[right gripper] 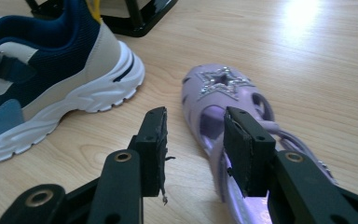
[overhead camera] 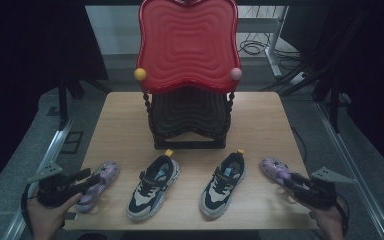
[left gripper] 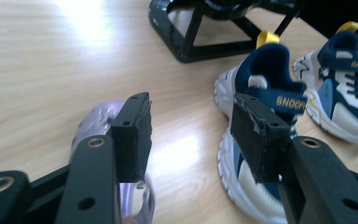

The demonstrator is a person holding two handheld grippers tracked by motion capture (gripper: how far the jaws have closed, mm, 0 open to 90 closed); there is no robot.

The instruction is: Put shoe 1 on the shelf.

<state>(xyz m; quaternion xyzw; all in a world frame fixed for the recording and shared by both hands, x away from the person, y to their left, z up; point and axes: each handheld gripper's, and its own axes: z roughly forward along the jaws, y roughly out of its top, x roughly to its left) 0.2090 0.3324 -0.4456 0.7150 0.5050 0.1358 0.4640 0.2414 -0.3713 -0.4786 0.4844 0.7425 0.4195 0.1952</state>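
On the desk, the high view shows both lilac sandals outside two sneakers. The right tool gapes over the star-decorated right sandal; the left tool gapes beside the left sandal.

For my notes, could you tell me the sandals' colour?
Lilac; the sandal shows best in the right gripper view.

Left gripper jaws apart, right gripper jaws apart

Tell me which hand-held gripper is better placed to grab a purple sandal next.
Probably right: the right hand-held gripper has open jaws straddling the right purple sandal. The left hand-held gripper is open over bare table.
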